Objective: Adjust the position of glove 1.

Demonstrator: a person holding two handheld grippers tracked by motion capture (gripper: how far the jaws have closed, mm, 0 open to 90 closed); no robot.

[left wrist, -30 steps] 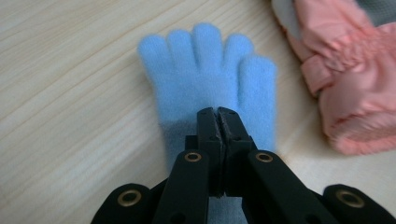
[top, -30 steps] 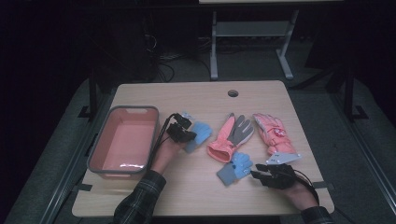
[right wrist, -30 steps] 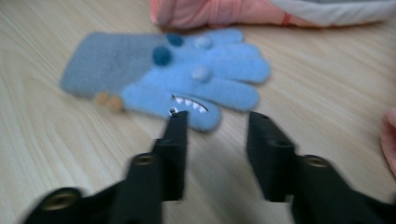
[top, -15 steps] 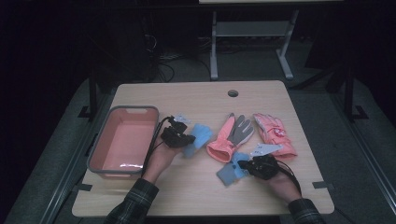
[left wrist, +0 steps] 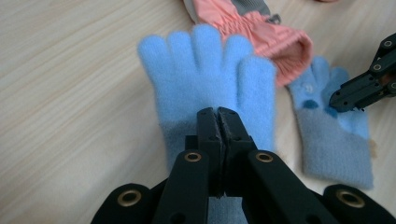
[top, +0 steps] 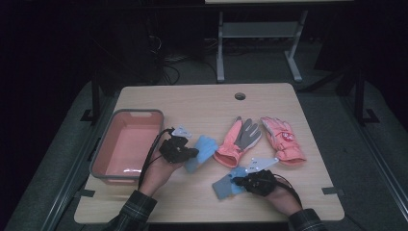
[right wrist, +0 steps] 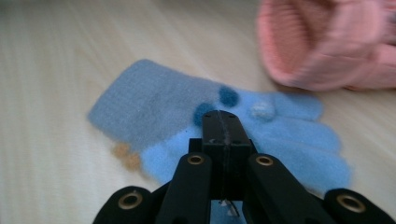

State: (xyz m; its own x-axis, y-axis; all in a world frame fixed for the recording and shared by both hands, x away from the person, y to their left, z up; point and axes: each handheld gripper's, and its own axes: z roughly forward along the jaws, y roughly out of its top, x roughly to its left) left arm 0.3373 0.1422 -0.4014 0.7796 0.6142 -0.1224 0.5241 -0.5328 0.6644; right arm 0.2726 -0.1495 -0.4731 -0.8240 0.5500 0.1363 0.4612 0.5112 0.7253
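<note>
— Status of the blue gloves? Tools?
— Left tool clamped on one blue glove, right tool pinching the other blue glove; both on the desk.
— Left to do?
— Probably moving both into the pink bin, not yet begun; coral gloves untouched.

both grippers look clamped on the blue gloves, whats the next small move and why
Probably lift the left gripper and carry its blue glove toward the pink bin. Its jaws are shut on the cuff, the bin sits open beside that hand, and the right gripper is shut on the second blue glove, ready to follow.
</note>
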